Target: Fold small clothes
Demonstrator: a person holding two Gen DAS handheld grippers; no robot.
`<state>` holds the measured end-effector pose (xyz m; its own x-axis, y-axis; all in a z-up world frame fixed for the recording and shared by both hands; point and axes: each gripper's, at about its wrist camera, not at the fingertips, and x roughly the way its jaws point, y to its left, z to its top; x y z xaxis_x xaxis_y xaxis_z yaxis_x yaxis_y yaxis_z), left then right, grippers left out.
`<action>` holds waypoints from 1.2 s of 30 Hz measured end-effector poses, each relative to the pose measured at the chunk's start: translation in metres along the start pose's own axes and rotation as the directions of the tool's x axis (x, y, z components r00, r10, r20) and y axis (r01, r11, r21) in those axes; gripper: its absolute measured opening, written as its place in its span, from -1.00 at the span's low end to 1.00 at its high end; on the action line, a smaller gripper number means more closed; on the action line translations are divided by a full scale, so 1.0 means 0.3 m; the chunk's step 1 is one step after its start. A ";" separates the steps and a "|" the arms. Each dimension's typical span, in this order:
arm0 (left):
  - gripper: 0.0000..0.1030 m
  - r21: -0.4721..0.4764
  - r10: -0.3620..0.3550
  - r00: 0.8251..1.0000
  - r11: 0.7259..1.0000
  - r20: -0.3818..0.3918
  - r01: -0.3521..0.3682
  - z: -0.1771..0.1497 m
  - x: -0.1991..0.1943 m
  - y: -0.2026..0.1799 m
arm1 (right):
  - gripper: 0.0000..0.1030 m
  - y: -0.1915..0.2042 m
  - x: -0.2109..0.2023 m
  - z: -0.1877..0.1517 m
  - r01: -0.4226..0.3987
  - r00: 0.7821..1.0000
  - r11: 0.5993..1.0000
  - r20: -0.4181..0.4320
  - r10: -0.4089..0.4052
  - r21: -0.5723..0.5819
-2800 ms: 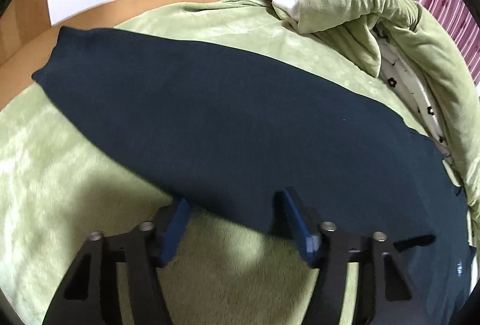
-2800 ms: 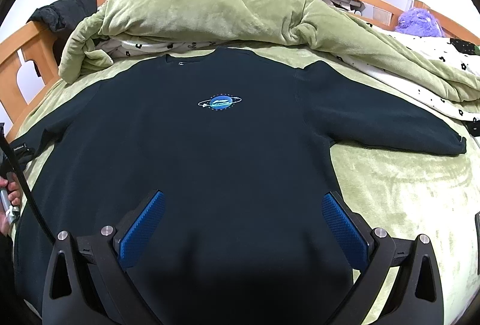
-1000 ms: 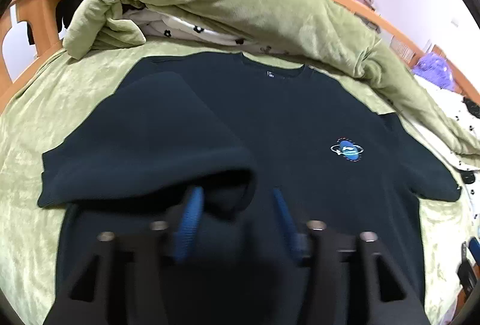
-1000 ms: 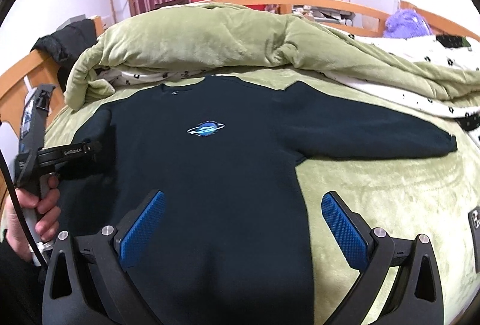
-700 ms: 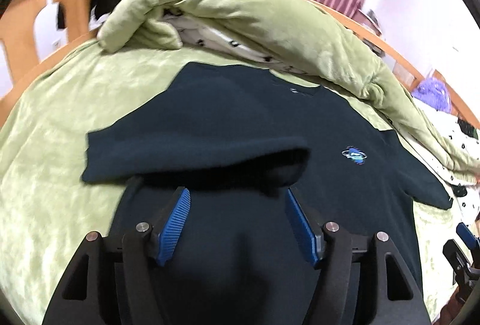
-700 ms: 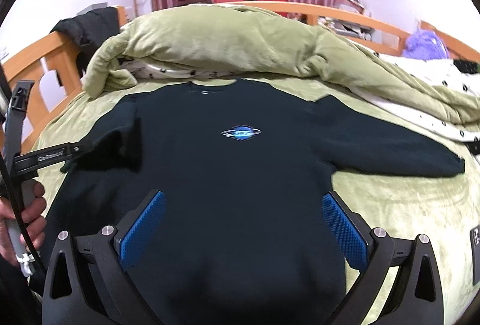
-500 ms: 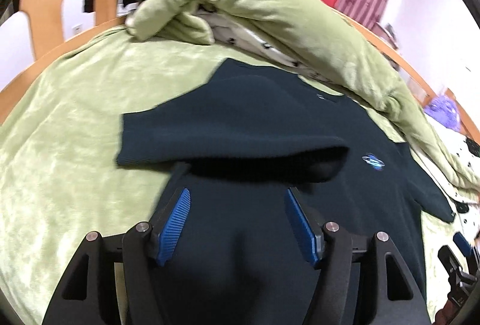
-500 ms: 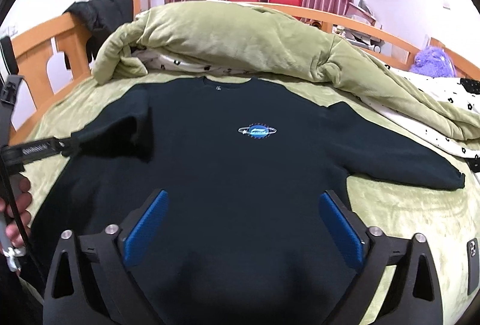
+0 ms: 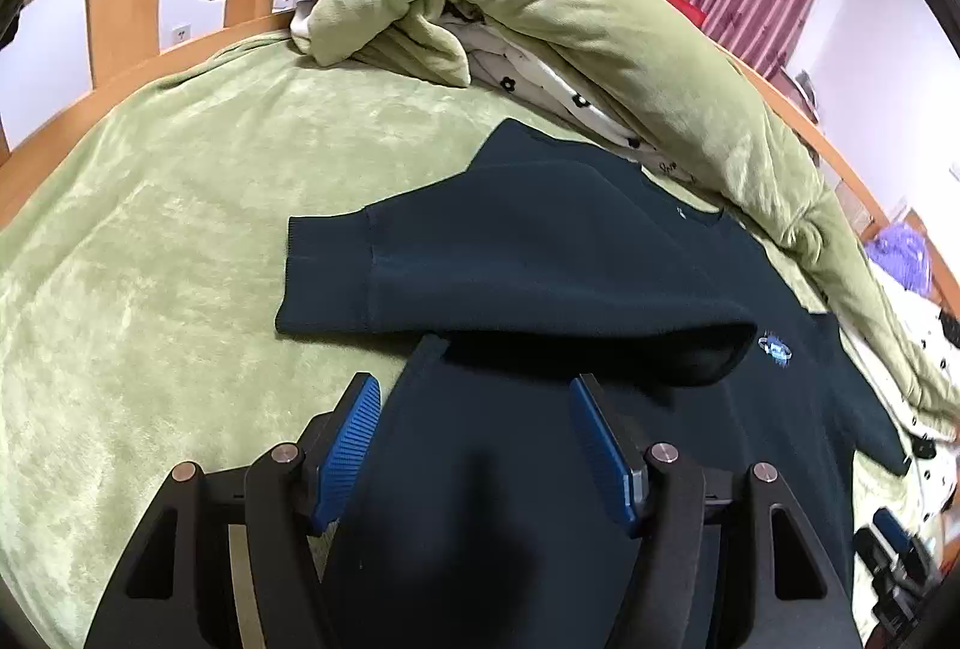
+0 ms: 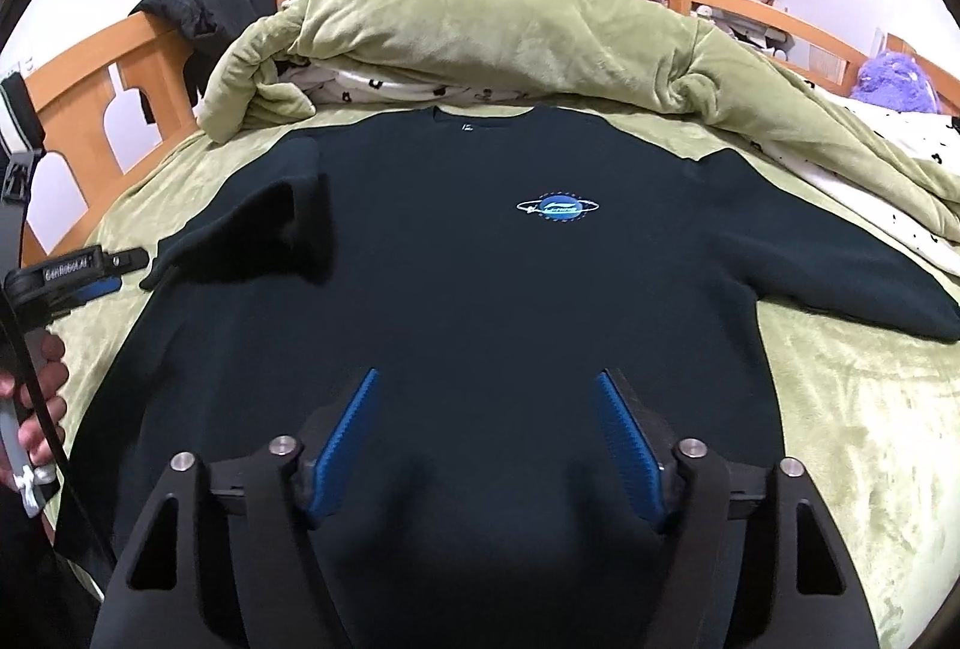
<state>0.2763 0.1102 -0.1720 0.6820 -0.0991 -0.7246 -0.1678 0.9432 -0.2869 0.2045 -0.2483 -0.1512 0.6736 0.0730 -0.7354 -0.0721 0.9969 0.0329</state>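
Note:
A dark navy sweater (image 10: 480, 289) with a blue planet logo (image 10: 558, 209) lies flat, front up, on the green bed cover (image 9: 150, 259). Its left sleeve (image 9: 510, 265) is folded over the chest, the cuff (image 9: 327, 277) pointing outward. The other sleeve (image 10: 840, 277) lies stretched out to the right. My left gripper (image 9: 474, 409) hangs open just short of the folded sleeve, with nothing between its pads. My right gripper (image 10: 486, 409) hovers over the sweater's lower body. Its jaws are closing, with only air between them. The left gripper (image 10: 90, 277) also shows at the sweater's left edge, held by a hand (image 10: 36, 385).
A bunched green quilt (image 10: 510, 37) with a flowered white lining lies right behind the collar. The wooden bed frame (image 10: 90, 67) runs along the left, with a black jacket (image 10: 204, 7) hung over it. A purple plush toy (image 10: 894, 79) sits at the far right.
My left gripper has let go of the sleeve and drawn back to the left, leaving the sleeve folded over the chest. The right gripper's jaws have narrowed.

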 end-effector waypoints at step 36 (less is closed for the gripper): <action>0.30 -0.168 0.072 0.997 0.983 -0.012 -0.073 0.110 0.061 0.315 | 0.10 0.420 0.344 0.295 -0.126 0.992 0.978 -0.020 0.124 -0.165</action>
<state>0.2964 0.2079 -0.1917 0.6593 -0.0348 -0.7511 -0.3345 0.8811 -0.3345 0.3299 -0.1126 -0.1631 0.6448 0.1958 -0.7388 -0.2765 0.9609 0.0134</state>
